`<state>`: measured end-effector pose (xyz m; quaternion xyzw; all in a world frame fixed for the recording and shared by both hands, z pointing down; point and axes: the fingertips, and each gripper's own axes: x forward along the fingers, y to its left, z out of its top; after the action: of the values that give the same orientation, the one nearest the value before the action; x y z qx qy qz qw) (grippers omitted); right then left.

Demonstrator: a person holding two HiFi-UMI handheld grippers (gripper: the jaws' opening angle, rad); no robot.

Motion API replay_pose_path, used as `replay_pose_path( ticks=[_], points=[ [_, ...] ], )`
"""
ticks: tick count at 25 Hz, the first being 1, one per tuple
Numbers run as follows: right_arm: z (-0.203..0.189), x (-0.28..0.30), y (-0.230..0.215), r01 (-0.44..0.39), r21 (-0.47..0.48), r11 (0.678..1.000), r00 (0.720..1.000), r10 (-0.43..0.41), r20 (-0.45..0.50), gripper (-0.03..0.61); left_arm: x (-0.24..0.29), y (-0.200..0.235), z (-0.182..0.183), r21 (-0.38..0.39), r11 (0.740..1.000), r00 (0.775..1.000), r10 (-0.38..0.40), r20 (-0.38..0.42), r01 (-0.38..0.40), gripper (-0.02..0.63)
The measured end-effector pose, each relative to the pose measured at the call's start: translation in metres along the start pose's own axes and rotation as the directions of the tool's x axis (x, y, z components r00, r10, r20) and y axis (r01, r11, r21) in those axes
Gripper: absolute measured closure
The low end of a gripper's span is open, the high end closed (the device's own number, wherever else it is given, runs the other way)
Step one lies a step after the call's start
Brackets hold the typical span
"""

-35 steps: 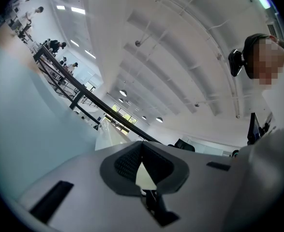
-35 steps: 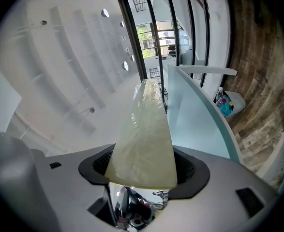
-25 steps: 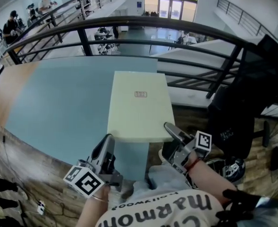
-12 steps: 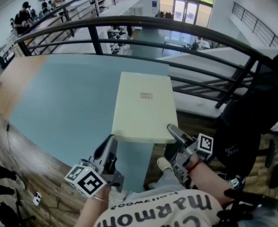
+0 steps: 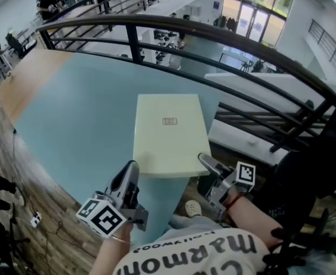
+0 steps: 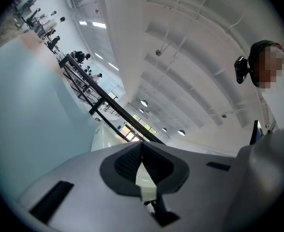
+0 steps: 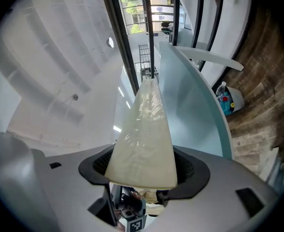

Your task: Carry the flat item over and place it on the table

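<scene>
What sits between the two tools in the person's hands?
The pale flat board: the head view shows its near edge spanning from the left tool to the right tool, each clamped on a corner.

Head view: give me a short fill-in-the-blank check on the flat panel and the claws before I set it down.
The flat cream panel is gripped by ____ claws at once: left claw and right claw. Both grip its ____ edge, the one closest to the person. Below it lies the light ____ table. Behind the table runs a dark ____.
Missing words: two; near; blue; railing.
</scene>
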<state>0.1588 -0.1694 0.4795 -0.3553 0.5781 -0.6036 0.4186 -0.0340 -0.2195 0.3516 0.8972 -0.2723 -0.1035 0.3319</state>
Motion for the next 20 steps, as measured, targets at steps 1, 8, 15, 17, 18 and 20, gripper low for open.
replay_pose_path(
  ticks=[1,8,15,17,18,20],
  points=[
    [0.003,0.005,-0.002,0.009,-0.001,1.0,1.0,-0.009,-0.019,0.272,0.001,0.003,0.001,-0.001,1.0,1.0,0.016,0.009,-0.016,0.611],
    [0.037,0.046,-0.012,0.041,0.011,0.999,0.991,-0.039,-0.127,0.272,0.022,0.03,0.013,-0.013,0.991,0.989,0.132,0.072,-0.131,0.611],
    [0.068,0.075,-0.019,0.059,0.006,0.998,0.968,-0.056,-0.245,0.272,0.049,0.038,0.007,-0.031,0.978,0.971,0.208,0.118,-0.206,0.611],
    [0.071,0.075,-0.023,0.066,0.003,0.998,0.961,-0.063,-0.27,0.272,0.051,0.038,0.002,-0.036,0.974,0.966,0.226,0.125,-0.223,0.611],
    [0.072,0.075,-0.025,0.07,0.0,0.998,0.957,-0.067,-0.282,0.272,0.052,0.037,0.0,-0.036,0.973,0.964,0.233,0.127,-0.23,0.611],
    [0.073,0.075,-0.029,0.074,0.0,0.997,0.95,-0.071,-0.304,0.272,0.053,0.035,-0.004,-0.035,0.97,0.961,0.245,0.129,-0.242,0.611]
  ],
)
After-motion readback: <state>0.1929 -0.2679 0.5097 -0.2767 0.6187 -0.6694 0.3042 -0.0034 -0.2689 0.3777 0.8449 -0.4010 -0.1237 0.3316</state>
